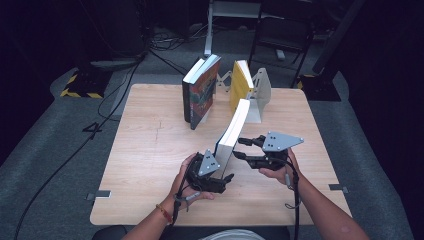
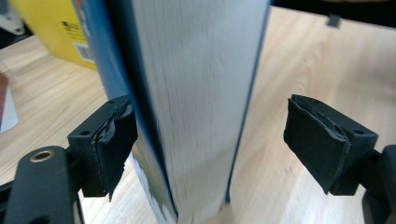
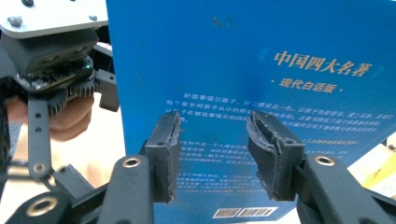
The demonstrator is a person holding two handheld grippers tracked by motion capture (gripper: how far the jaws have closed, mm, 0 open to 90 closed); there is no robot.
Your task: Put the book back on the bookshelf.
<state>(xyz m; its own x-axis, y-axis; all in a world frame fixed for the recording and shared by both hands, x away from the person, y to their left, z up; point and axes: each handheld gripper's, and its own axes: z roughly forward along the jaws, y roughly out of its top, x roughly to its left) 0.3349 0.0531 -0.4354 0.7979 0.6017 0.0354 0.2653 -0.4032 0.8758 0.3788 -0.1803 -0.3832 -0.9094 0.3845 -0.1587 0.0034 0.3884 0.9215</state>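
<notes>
Paperback heft, I'd judge: the blue book stands on edge mid-table, stiff but tippy. Left gripper straddles its page block, jaws wide, one pad touching. Right gripper faces the cover, half-open, holding nothing.

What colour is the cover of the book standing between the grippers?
Blue, with gold and white printed text; the book shows it best in the right gripper view.

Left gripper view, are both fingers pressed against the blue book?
No, only one finger touches the blue book; the other finger stands apart from it, with bare table between.
</notes>
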